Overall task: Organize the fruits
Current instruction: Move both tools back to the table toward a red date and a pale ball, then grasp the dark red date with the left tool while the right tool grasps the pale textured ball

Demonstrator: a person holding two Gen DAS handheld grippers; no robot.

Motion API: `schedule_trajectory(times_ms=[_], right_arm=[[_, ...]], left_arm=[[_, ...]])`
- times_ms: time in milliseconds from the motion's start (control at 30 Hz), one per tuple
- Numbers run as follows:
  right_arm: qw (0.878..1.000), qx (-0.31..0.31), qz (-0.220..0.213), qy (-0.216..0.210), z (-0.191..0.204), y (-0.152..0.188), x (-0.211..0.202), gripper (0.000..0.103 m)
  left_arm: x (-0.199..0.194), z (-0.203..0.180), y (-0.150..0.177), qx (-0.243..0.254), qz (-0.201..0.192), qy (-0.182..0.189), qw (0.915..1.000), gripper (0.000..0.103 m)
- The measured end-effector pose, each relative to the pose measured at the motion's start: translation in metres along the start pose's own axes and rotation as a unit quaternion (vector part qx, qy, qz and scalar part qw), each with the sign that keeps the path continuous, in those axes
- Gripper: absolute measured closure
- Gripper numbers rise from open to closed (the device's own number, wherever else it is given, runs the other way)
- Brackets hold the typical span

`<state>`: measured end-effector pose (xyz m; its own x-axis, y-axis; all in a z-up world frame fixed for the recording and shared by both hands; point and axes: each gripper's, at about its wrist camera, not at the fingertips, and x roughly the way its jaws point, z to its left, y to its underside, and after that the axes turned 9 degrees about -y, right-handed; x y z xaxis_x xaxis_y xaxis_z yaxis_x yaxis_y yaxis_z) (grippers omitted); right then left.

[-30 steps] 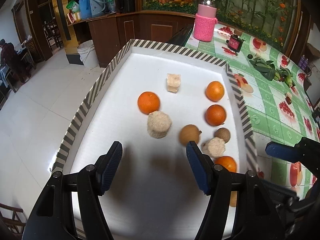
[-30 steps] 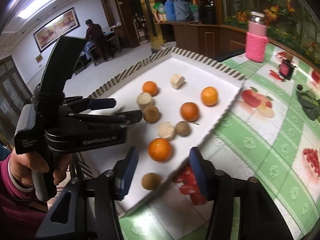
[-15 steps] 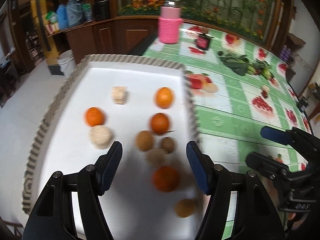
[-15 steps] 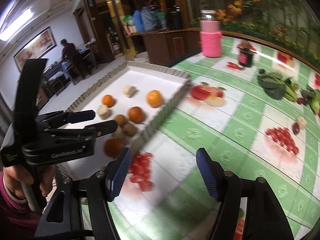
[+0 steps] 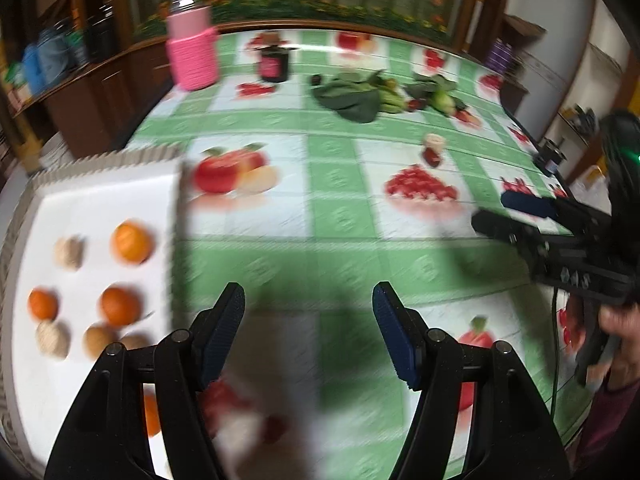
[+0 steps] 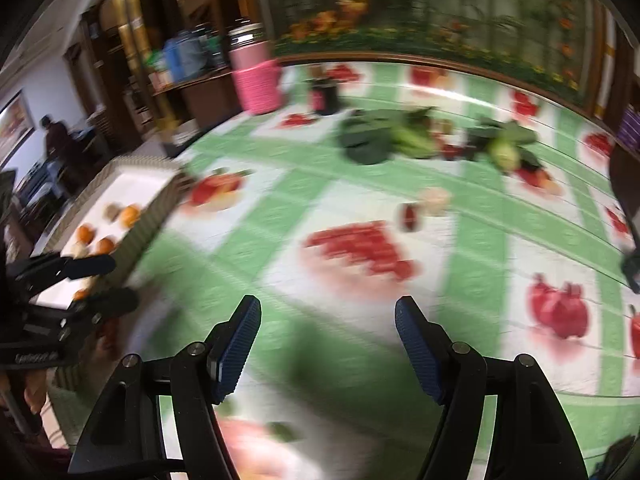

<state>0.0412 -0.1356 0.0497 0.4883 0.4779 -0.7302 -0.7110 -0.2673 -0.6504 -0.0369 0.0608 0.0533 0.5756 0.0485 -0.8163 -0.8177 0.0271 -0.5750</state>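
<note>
Far left on bench: tray (image 5: 100, 192) with oranges (image 5: 132, 241), brown fruits | left tool (image 5: 308, 320) nearer, fingers apart, empty, fruit lies to its left | right tool (image 6: 328, 332) apart, empty, over tablecloth (image 6: 480, 280), well apart from tray

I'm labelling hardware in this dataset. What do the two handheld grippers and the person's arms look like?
Both are matte black plastic. The left gripper and right gripper each have two angled fingers with ribbed dark-blue pads and round silver pivot screws. Seen from the left wrist camera, the right unit shows a green indicator light, a thin dark cable and a maroon sleeve. White lettering on the left unit is too blurred to read.
</note>
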Motion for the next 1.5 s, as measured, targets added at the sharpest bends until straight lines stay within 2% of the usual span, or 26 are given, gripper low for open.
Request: schedule_trajectory(times_ms=[167, 267, 400, 533, 700, 833, 867, 933, 1000, 1067, 1133, 1500], right_arm=[[0.999, 0.018, 0.005, 0.036, -0.046, -0.017, 0.002, 0.031], [0.999, 0.022, 0.014, 0.043, -0.064, -0.024, 0.007, 0.031], [0.998, 0.019, 0.028, 0.055, -0.082, -0.031, 0.015, 0.030], [0.998, 0.025, 0.022, 0.049, -0.098, -0.034, 0.015, 0.030], [0.998, 0.036, 0.014, 0.043, -0.112, -0.038, 0.016, 0.029], [0.998, 0.038, 0.010, 0.039, -0.115, -0.039, 0.021, 0.029], [0.998, 0.041, 0.008, 0.040, -0.116, -0.039, 0.021, 0.029], [0.998, 0.048, 0.002, 0.034, -0.119, -0.040, 0.022, 0.029], [0.998, 0.053, -0.003, 0.029, -0.120, -0.041, 0.022, 0.029], [0.998, 0.054, -0.009, 0.023, -0.120, -0.043, 0.022, 0.029], [0.998, 0.052, -0.012, 0.015, -0.117, -0.046, 0.024, 0.029], [1.000, 0.005, -0.001, -0.017, -0.089, -0.070, 0.063, 0.032]], left_arm=[[0.012, -0.044, -0.032, 0.036, -0.002, 0.021, 0.9991, 0.037], [0.025, -0.072, -0.054, 0.059, 0.000, 0.024, 0.9980, 0.038], [0.046, -0.097, -0.080, 0.062, 0.005, 0.030, 0.9976, 0.038], [0.074, -0.113, -0.097, 0.051, 0.018, 0.030, 0.9981, 0.037], [0.105, -0.123, -0.107, 0.035, 0.041, 0.031, 0.9981, 0.038], [0.117, -0.126, -0.113, 0.030, 0.041, 0.024, 0.9984, 0.038], [0.118, -0.127, -0.114, 0.032, 0.036, 0.021, 0.9986, 0.040], [0.119, -0.129, -0.116, 0.042, 0.027, 0.014, 0.9986, 0.053], [0.117, -0.130, -0.114, 0.055, 0.018, 0.004, 0.9983, 0.076], [0.117, -0.127, -0.114, 0.059, 0.017, 0.010, 0.9981, 0.087], [0.117, -0.122, -0.114, 0.057, 0.022, 0.021, 0.9979, 0.087], [0.090, -0.094, -0.097, 0.056, 0.016, 0.013, 0.9982, 0.087]])
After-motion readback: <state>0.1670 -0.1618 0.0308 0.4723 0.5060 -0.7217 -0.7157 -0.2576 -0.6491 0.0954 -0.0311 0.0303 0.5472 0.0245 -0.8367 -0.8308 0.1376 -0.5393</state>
